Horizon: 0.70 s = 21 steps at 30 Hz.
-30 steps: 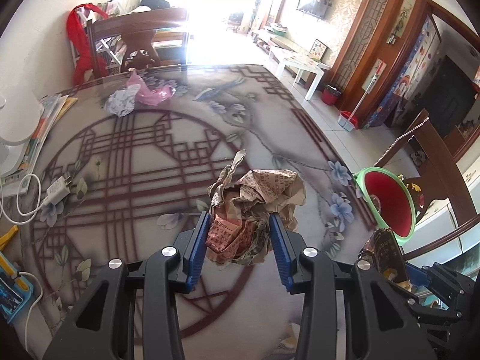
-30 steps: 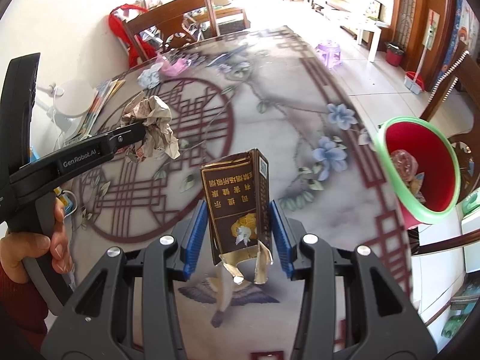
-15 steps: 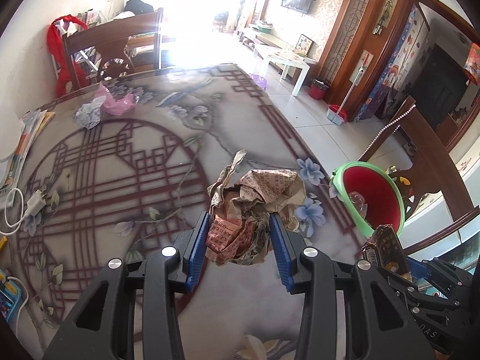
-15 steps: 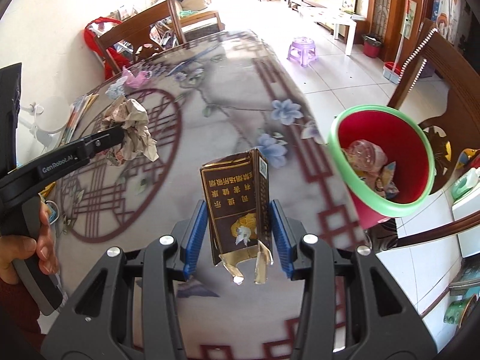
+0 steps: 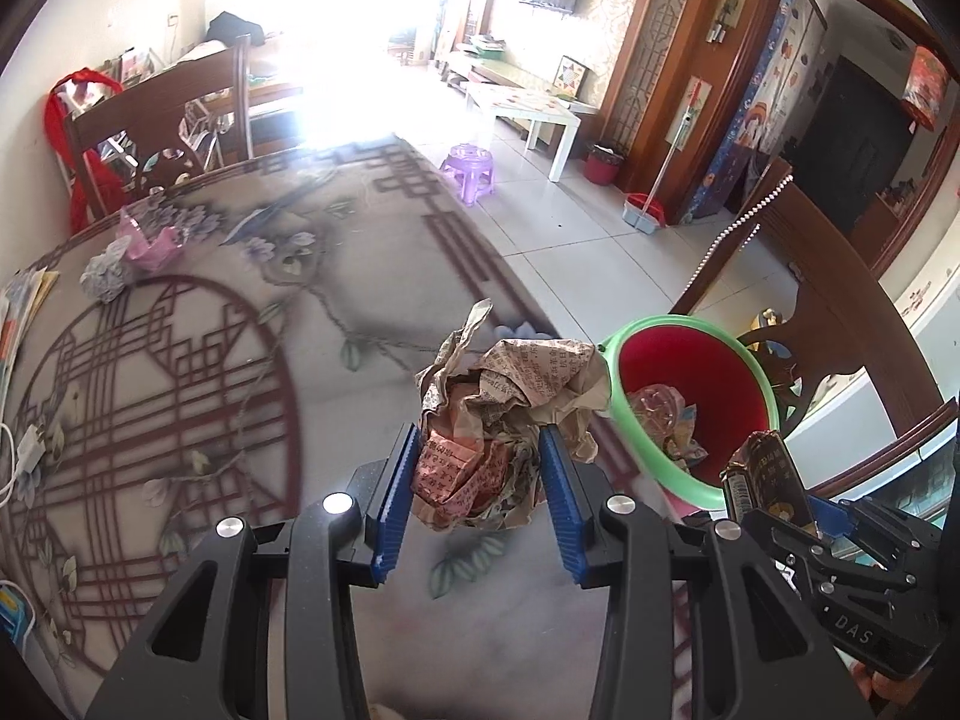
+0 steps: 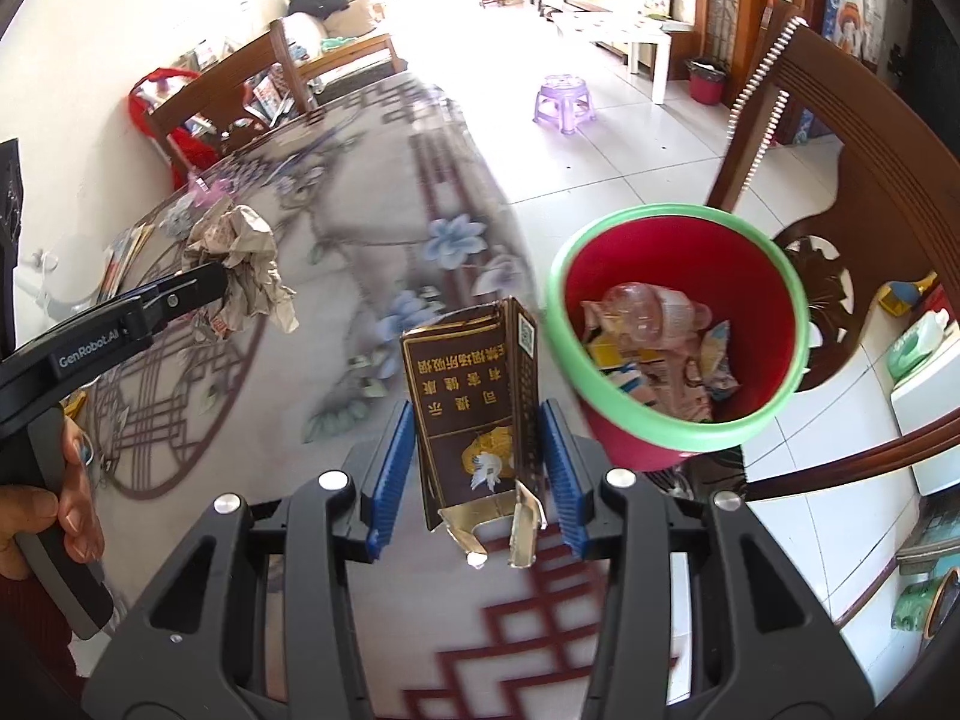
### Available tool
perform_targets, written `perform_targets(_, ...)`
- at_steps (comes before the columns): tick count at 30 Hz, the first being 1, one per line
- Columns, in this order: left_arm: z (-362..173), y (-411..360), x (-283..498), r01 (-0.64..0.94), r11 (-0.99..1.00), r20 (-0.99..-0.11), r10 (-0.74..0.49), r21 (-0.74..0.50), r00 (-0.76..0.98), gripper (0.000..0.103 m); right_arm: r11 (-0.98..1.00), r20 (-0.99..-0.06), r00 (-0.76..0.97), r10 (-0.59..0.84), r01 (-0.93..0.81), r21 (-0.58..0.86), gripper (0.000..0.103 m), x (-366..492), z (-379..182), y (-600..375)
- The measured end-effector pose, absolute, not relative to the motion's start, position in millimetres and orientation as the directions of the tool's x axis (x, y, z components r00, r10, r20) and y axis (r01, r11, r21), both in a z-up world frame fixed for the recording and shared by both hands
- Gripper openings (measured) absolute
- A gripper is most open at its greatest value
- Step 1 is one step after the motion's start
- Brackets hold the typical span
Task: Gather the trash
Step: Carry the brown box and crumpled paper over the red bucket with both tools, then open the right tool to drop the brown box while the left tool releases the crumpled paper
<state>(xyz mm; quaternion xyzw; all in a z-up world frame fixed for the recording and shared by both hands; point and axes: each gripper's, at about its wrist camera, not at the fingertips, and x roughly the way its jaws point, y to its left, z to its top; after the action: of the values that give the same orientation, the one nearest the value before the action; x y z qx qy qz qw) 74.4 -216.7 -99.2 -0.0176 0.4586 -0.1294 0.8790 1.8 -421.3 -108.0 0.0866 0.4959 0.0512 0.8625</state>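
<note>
Two pieces of trash are held above the tabletop (image 5: 372, 276), one in each set of tongs. The left tongs (image 5: 480, 480) pinch a crumpled wad of printed paper (image 5: 504, 408), pale newsprint on top and pinkish sheet below, between their blue ribbed pads; the wad bulges up and out past the pads. The right tongs (image 6: 480, 468) pinch an opened dark brown cigarette pack (image 6: 474, 402) with gold lettering, held upright with its torn gold-foil flaps hanging down at the near end.

In the right wrist view the left tongs (image 6: 222, 282) come in from the left side with the paper wad (image 6: 246, 264) at their tip, and a hand (image 6: 54, 516) grips their grey handle. In the left wrist view the right tongs (image 5: 804, 516) show at the lower right with the pack (image 5: 765, 474) standing up in them.

Just off the tabletop's edge stands a red waste bin (image 6: 678, 312) with a green rim, near the pack and to its right. It already holds a clear plastic bottle (image 6: 654, 312) and some coloured wrappers. A dark wooden chair (image 6: 852, 204) stands right behind the bin.

At the far end of the tabletop lie another small crumpled paper ball (image 5: 108, 276) and a pink plastic scrap (image 5: 153, 237), touching each other. A white charger with its cable (image 5: 30, 450) lies at the left edge. On the tiled floor beyond stands a purple stool (image 5: 468, 171).
</note>
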Motion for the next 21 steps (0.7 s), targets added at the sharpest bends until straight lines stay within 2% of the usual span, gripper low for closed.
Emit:
perform_targets(7, -100, -256, 77, 0.262, 0.956, -0.809, -0.259, -0.135, 0.528, 0.038, 0.976, -0.848, 0.509, 0.148, 0.064, 0.209, 0.041, 13, -115, -473)
perform_targets(13, -105, -285, 79, 0.303, 0.943, -0.819, -0.281, -0.139, 0.499, 0.038, 0.984, -0.843, 0.531, 0.082, 0.093, 0.154, 0.042, 41, -122, -504)
perform_targets(15, -108, -297, 82, 0.321, 0.936, -0.826, -0.292, -0.144, 0.482, 0.038, 0.986, -0.842, 0.537, 0.054, 0.107, 0.132, 0.048, 53, -126, -513)
perform_targets(16, -111, -305, 85, 0.336, 0.930, -0.830, -0.301, -0.147, 0.470, 0.038, 0.986, -0.846, 0.531, 0.040, 0.119, 0.121, 0.060, 61, -129, -519)
perform_targets(17, -112, -311, 87, 0.348, 0.925, -0.831, -0.308, -0.150, 0.463, 0.038, 0.984, -0.845, 0.535, 0.018, 0.138, 0.109, 0.066, 64, -130, -524)
perform_targets(19, -115, -326, 93, 0.378, 0.913, -0.829, -0.327, -0.153, 0.454, 0.038, 0.980, -0.829, 0.559, -0.013, 0.172, 0.100, 0.067, 64, -125, -534)
perform_targets(21, -116, -344, 101, 0.412, 0.897, -0.827, -0.348, -0.158, 0.441, 0.038, 0.972, -0.812, 0.582, -0.047, 0.215, 0.097, 0.072, 57, -119, -545)
